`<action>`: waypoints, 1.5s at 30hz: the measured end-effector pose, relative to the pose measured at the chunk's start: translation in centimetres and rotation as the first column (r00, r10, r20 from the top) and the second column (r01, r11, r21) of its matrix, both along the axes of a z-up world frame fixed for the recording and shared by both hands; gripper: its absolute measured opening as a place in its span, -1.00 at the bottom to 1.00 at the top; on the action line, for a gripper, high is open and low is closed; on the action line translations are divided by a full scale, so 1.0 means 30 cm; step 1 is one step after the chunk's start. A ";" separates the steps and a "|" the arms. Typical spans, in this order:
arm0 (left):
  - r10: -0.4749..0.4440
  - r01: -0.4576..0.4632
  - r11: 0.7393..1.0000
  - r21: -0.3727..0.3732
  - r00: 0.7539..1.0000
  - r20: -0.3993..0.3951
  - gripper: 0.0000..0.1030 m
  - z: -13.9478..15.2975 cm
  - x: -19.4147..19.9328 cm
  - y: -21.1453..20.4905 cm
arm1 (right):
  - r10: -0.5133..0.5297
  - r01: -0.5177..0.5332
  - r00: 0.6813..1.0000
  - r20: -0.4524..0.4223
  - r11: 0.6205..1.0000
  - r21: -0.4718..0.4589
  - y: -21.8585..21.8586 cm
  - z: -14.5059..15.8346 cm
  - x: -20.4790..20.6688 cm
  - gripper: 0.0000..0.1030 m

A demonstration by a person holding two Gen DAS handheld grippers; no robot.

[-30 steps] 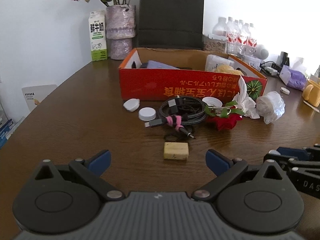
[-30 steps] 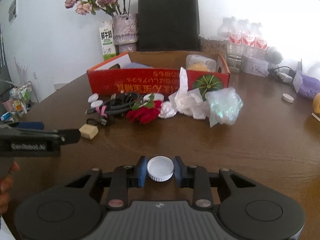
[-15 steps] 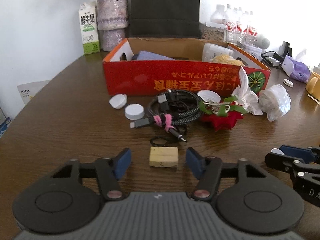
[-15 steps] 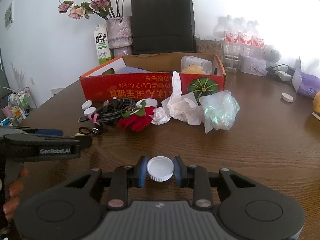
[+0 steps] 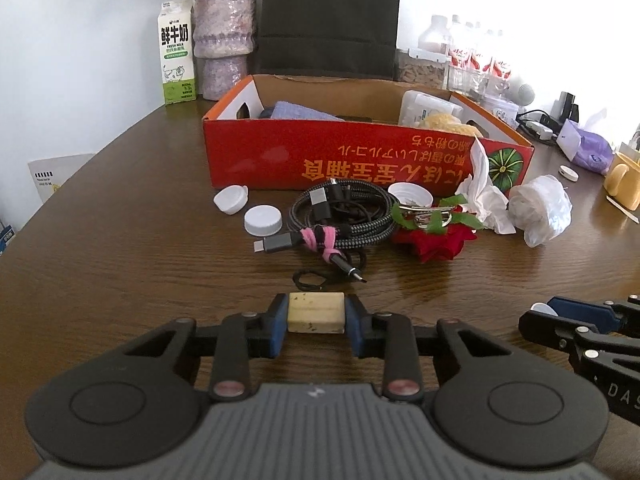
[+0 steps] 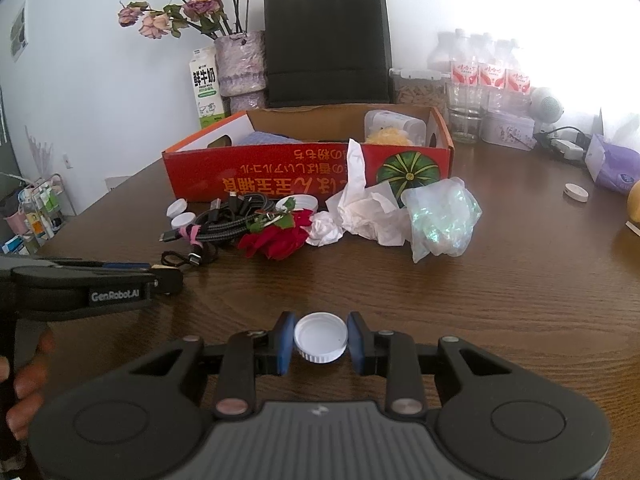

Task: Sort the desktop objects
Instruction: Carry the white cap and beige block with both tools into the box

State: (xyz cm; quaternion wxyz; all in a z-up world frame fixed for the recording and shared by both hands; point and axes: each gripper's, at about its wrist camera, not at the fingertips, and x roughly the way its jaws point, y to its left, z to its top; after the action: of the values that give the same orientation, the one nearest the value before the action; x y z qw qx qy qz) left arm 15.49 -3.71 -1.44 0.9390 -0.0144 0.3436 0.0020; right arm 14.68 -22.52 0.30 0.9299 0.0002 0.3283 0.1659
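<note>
My left gripper (image 5: 316, 314) is shut on a small beige eraser block (image 5: 316, 312) low over the brown table. My right gripper (image 6: 321, 340) is shut on a white bottle cap (image 6: 321, 336); it also shows at the right edge of the left wrist view (image 5: 560, 316). Ahead lie a coiled black cable bundle with a pink tie (image 5: 344, 216), two white caps (image 5: 263, 220), a red fabric rose (image 5: 438, 240), crumpled tissue (image 6: 368, 208) and a crumpled plastic bag (image 6: 442, 216). Behind them stands an open red cardboard box (image 5: 360, 160) holding several items.
A milk carton (image 5: 176, 52), a flower vase (image 5: 224, 40) and a black paper bag (image 5: 328, 16) stand behind the box. Water bottles (image 6: 488, 72), a purple tissue pack (image 6: 612, 164), a yellow mug (image 5: 624, 180) and a small white disc (image 6: 576, 192) are at the right.
My left gripper moved forward around the eraser and closed on it. My right gripper kept holding the white cap and barely moved.
</note>
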 end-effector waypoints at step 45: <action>0.109 -0.115 0.993 0.025 0.978 0.177 -0.40 0.175 0.643 0.087 | -0.025 0.021 0.981 0.192 1.000 0.024 0.211 0.203 0.738 -0.47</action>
State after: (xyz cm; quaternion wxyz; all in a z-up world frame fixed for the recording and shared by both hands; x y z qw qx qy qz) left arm 34.77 -1.11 3.80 0.9640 -0.0171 0.2584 0.0596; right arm 36.81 -16.18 6.39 0.9590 -0.0020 0.2353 0.1581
